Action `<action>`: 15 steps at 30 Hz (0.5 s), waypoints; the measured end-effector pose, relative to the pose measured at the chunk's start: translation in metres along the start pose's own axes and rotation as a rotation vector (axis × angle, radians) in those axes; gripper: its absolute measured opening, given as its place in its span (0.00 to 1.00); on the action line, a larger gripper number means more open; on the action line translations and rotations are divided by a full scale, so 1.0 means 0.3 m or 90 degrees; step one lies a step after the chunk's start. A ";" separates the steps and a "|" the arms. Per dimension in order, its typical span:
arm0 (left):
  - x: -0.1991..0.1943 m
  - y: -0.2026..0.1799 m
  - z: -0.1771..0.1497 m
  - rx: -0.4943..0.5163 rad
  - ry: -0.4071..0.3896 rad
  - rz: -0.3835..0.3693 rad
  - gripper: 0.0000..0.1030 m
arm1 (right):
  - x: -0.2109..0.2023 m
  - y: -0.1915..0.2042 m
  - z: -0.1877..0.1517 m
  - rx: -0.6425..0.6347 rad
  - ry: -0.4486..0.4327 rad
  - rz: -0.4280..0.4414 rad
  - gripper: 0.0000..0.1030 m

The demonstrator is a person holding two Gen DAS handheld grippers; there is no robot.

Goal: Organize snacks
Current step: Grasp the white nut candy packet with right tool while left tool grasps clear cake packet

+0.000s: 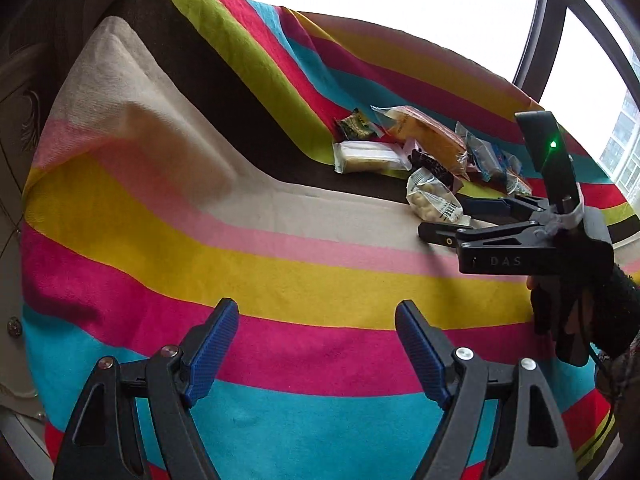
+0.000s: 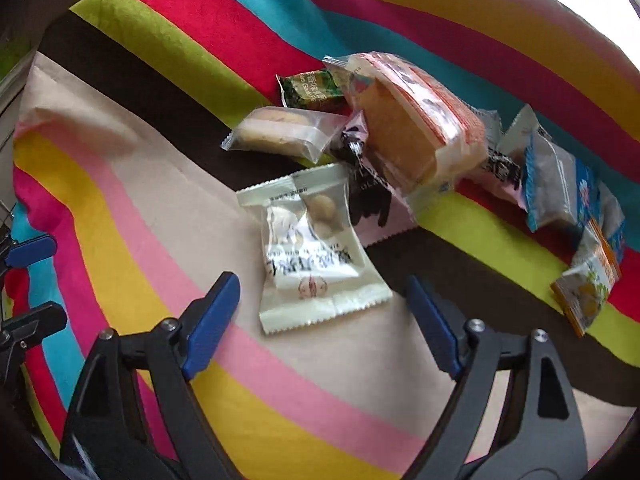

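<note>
A pile of wrapped snacks lies on the striped cloth [image 2: 120, 208]. It holds a white nut packet [image 2: 316, 252], a clear pastry packet [image 2: 280, 134], a green packet [image 2: 310, 90], a big orange cake packet [image 2: 408, 120], a pink-and-black packet [image 2: 368, 200], a blue packet [image 2: 556, 188] and a small orange packet [image 2: 588, 284]. My right gripper [image 2: 320, 280] is open, with the near end of the white nut packet between its blue pads, untouched. The left wrist view shows that right gripper [image 1: 444, 218] at the white nut packet [image 1: 432, 200]. My left gripper [image 1: 316, 306] is open and holds nothing, over bare cloth well short of the pile.
The cloth [image 1: 200, 248] drapes over a raised surface and falls away at the left and near edges. A bright window [image 1: 400, 20] stands behind it, and pale furniture [image 1: 16, 128] stands at the left. A gloved hand [image 1: 580, 320] holds the right gripper.
</note>
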State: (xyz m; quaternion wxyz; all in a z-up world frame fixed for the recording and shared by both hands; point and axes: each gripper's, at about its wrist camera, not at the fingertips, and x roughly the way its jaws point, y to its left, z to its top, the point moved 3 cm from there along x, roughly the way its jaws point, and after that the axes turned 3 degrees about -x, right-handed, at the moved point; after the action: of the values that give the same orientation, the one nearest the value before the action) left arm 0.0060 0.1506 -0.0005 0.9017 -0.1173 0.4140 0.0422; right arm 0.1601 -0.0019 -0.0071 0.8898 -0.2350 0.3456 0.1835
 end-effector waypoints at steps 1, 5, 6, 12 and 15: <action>0.020 0.003 0.014 0.006 0.004 0.000 0.79 | 0.019 0.013 0.021 -0.010 -0.008 0.009 0.88; 0.121 -0.024 0.087 0.051 0.023 0.004 0.79 | 0.005 0.040 0.022 -0.034 -0.025 0.016 0.54; 0.149 -0.040 0.111 0.071 0.027 0.002 0.79 | -0.013 0.038 -0.002 -0.028 -0.017 0.012 0.50; 0.300 -0.175 0.289 0.225 0.019 -0.008 0.79 | -0.182 0.013 -0.249 0.008 -0.013 -0.015 0.45; 0.390 -0.230 0.370 0.314 0.042 0.008 0.79 | -0.251 -0.021 -0.360 0.037 -0.009 -0.018 0.46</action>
State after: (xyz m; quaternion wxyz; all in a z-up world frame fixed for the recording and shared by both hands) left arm 0.1762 0.1086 -0.0067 0.8888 0.1075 0.4416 -0.0587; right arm 0.0537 -0.0784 -0.0227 0.9010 -0.2128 0.3413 0.1627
